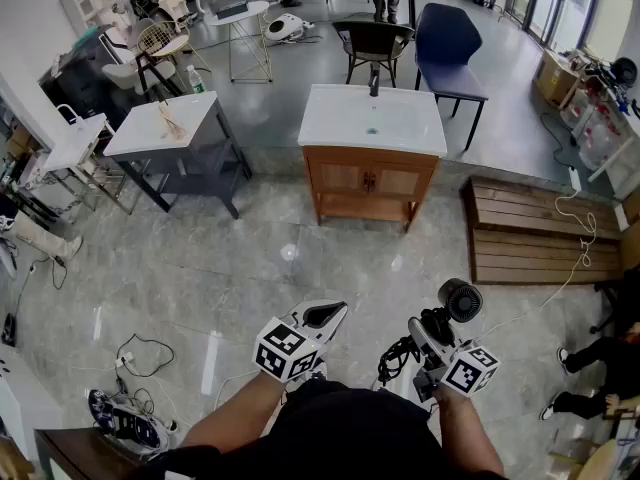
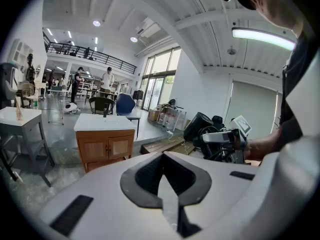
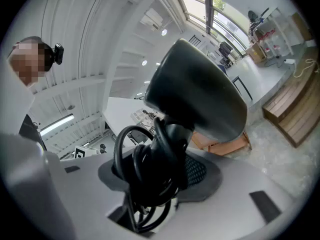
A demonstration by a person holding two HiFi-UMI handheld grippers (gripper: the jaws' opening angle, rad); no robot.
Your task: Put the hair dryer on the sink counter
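Cord (image 3: 150, 184) is the worry: its loops are bunched with the handle of the hair dryer (image 1: 458, 300) between the wide-set jaws of the right gripper (image 1: 435, 326), well short of the sink counter (image 1: 330, 118). A loop slipping free could snag or loosen that hold. The left gripper (image 1: 325, 315), just beside it, is pinched together and empty.

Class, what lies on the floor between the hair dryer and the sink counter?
Nothing: bare floor separates hair dryer and sink counter, per head view.
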